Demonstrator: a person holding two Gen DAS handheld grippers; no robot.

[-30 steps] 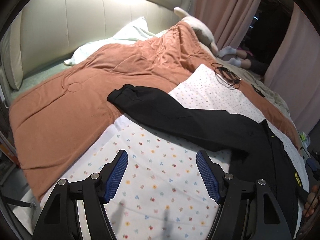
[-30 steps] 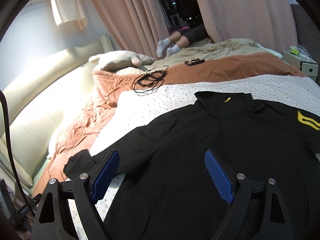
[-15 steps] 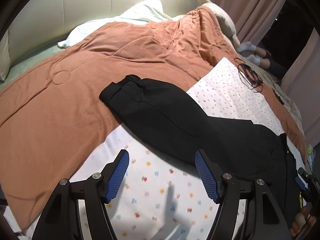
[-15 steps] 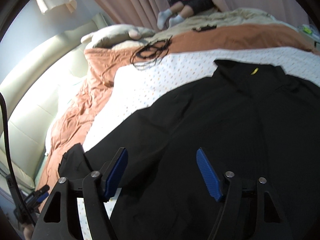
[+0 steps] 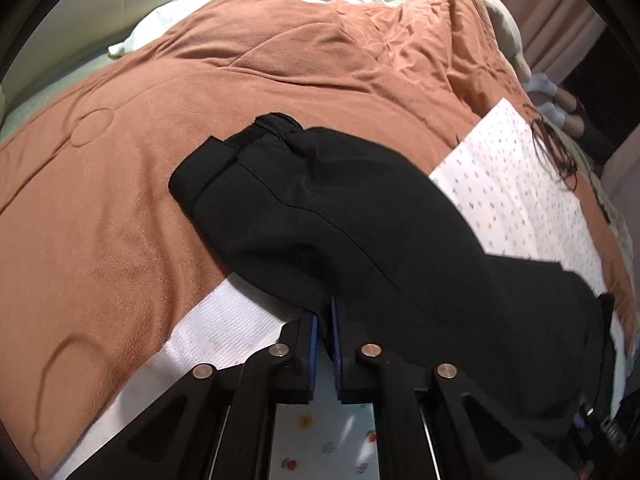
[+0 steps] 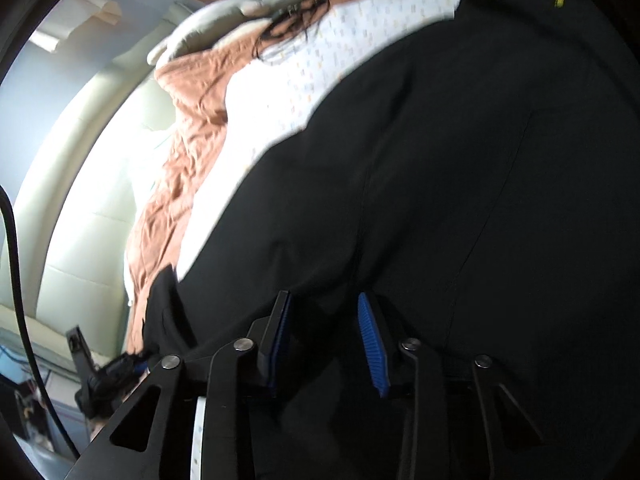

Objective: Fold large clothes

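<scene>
My left tool has just been closing and now pinches the lower edge of the black jacket's sleeve. My right tool, jaws closing but still apart, straddles the body fabric. Next I judge the sleeve must fold inward. Beyond lie the patterned sheet, a cable tangle and the orange blanket.

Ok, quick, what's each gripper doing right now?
Left gripper: shut on the black jacket sleeve.
Right gripper: closing, jacket fabric between; grip unclear.
</scene>
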